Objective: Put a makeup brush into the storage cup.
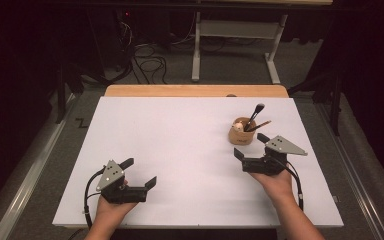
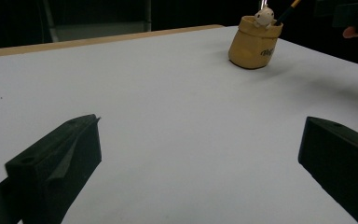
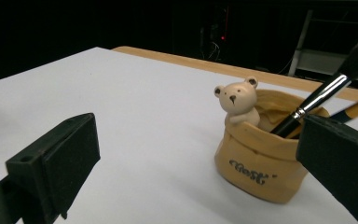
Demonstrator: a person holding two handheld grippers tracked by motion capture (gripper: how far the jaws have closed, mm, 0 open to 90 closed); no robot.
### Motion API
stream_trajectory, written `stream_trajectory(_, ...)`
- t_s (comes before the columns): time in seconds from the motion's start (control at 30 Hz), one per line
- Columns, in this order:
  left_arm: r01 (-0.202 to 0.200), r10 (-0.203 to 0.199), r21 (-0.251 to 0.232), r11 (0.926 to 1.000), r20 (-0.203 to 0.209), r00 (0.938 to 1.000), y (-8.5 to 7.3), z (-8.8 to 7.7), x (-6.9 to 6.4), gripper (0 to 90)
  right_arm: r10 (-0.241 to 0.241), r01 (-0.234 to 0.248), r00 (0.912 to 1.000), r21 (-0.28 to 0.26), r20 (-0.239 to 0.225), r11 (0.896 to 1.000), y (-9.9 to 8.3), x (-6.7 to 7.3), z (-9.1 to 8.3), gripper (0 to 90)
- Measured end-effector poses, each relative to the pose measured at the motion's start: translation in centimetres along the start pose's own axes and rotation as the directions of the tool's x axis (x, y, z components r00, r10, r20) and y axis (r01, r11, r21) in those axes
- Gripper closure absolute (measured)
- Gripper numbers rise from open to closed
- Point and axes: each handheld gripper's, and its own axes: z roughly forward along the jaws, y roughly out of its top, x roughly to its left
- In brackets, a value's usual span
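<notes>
**My two hand-held grippers**

My left hand (image 1: 111, 209) holds the left gripper (image 1: 141, 173) low at the near left, jaws spread wide. My right hand (image 1: 276, 181) holds the right gripper (image 1: 250, 145) farther forward, jaws likewise apart, gripping nothing.

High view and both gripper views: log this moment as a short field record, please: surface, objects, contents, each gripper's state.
surface: white table top, wooden edge at far side
holder: tan sack-shaped pot with a bear figure on its rim
contents: black makeup brush and a wooden-handled one, both leaning
left gripper: open, holding nothing
right gripper: open, beside the pot, holding nothing
</notes>
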Motion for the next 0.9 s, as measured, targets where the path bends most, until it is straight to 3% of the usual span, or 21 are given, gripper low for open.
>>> stream_trajectory(0.6,0.012,-0.012,-0.006,0.9999,-0.01,0.9999,0.0,-0.2,0.1,0.2,-0.017,0.017,0.9998,-0.005,-0.005,1.0,-3.2,0.3,-5.9,0.2)
stream_trajectory(0.73,0.012,-0.012,-0.001,0.9999,-0.012,0.9999,-0.1,-0.2,0.1,0.2,-0.023,0.023,0.9997,-0.029,0.01,0.999,-4.2,0.3,-6.9,0.2)
stream_trajectory(0.9,0.012,-0.012,-0.005,0.9999,-0.014,0.9998,0.0,-0.4,-0.1,0.2,-0.028,0.028,0.9996,-0.017,0.001,0.999,-5.0,0.5,-8.0,0.2)
